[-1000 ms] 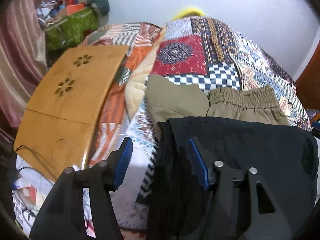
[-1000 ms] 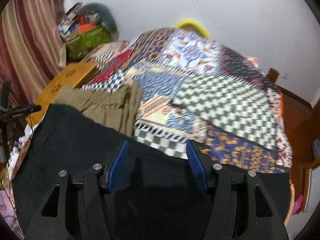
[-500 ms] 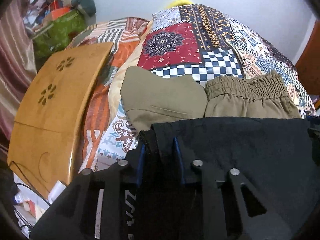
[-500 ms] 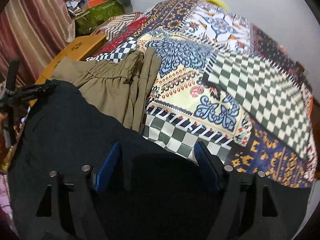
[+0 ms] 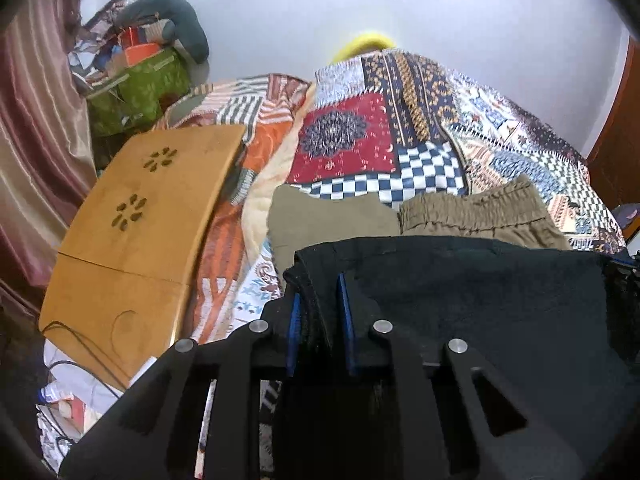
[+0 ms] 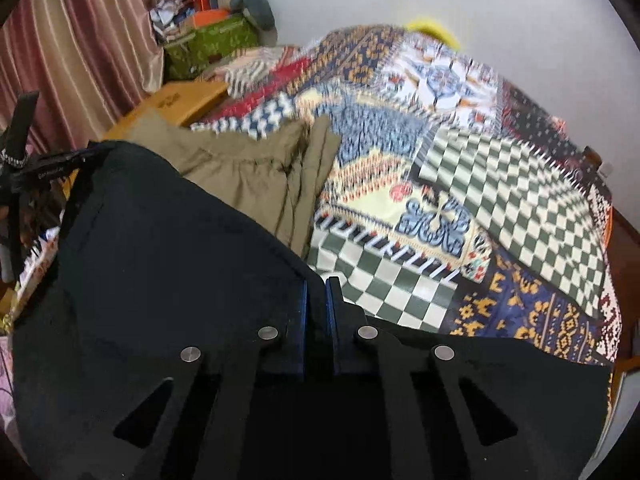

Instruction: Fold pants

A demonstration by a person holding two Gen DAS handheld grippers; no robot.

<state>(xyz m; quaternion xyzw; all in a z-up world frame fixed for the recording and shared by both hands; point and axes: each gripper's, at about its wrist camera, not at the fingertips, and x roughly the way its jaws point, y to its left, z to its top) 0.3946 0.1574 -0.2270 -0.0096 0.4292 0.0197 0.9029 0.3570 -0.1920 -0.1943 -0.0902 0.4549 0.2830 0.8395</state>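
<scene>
Black pants lie spread at the near edge of the bed, also in the right wrist view. My left gripper is shut on the pants' left edge, with cloth bunched between the blue pads. My right gripper is shut on the pants' far edge towards the right. The left gripper shows in the right wrist view at the pants' far left corner.
Folded olive pants lie on the patchwork quilt just beyond the black pants; they also show in the right wrist view. A wooden lap table stands left of the bed. Curtain and a cluttered green box are at the far left.
Both grippers were open over the black pants one second ago. The left one closed on the edge first, then the right one closed. Both views have since risen slightly.
</scene>
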